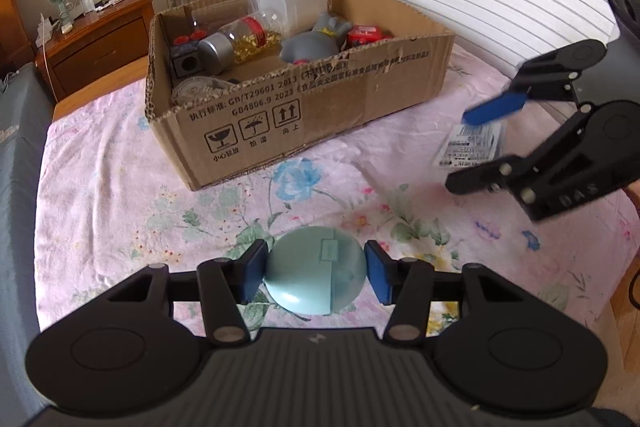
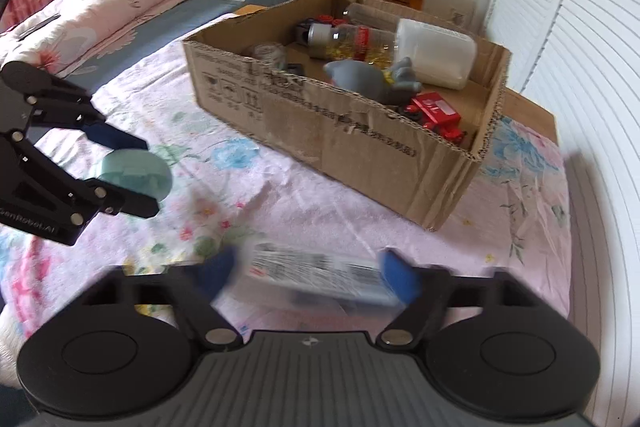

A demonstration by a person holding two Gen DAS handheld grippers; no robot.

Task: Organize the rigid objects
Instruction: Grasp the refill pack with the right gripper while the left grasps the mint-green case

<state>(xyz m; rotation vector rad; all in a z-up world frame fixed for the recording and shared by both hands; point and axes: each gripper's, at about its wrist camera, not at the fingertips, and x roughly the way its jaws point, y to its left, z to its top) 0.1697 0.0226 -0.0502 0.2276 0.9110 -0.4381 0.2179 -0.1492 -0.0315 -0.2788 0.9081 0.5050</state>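
Pale-green, smooth, round plastic case [image 1: 316, 273], probably light, stiff and slippery, sits pinched across its widest part by the left gripper [image 1: 316, 273] above the floral bedsheet [image 1: 120, 187], before the cardboard box [image 1: 304, 107], while the right gripper [image 2: 312, 277] clamps a flat printed packet [image 2: 316, 273].

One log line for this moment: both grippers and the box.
left gripper: shut on teal round case | right gripper: shut on labelled packet | cardboard box: on bedspread, part filled
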